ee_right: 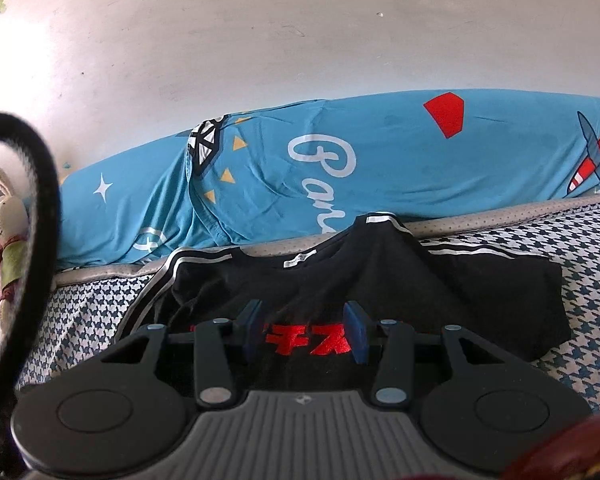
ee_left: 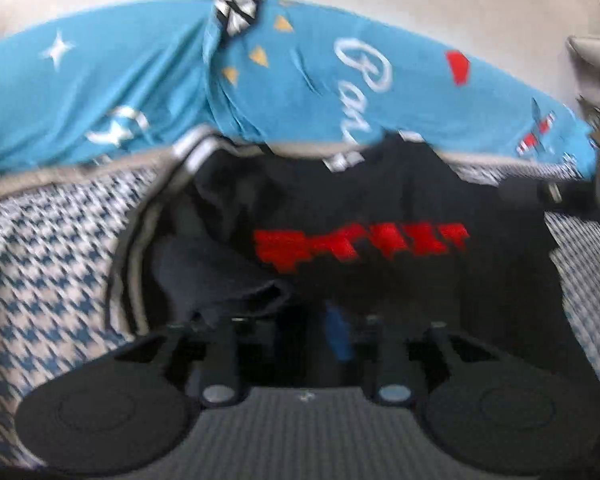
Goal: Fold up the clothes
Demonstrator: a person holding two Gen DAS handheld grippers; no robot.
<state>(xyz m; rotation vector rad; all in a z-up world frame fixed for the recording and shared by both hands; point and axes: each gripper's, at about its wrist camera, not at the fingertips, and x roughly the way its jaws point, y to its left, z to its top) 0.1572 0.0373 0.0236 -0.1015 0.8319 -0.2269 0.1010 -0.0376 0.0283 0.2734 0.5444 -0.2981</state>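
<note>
A black T-shirt (ee_right: 380, 284) with red lettering (ee_right: 312, 344) and white-striped sleeves lies spread on the houndstooth bed sheet (ee_right: 580, 240). My right gripper (ee_right: 305, 320) hovers low over its front hem, open, with the red print showing between the blue pads (ee_right: 356, 332). The left wrist view is blurred. It shows the same T-shirt (ee_left: 380, 208), and my left gripper (ee_left: 300, 324) sits over the shirt's left side. One blue pad (ee_left: 338, 336) is visible. A raised fold of black fabric (ee_left: 240, 292) covers the other finger, and the jaws look apart.
A blue printed pillow (ee_right: 380, 160) runs along the wall (ee_right: 260, 40) behind the shirt. A plush rabbit (ee_right: 6, 216) and a black strap (ee_right: 40, 184) are at the left. In the left wrist view a dark tool (ee_left: 540, 192) juts in from the right edge.
</note>
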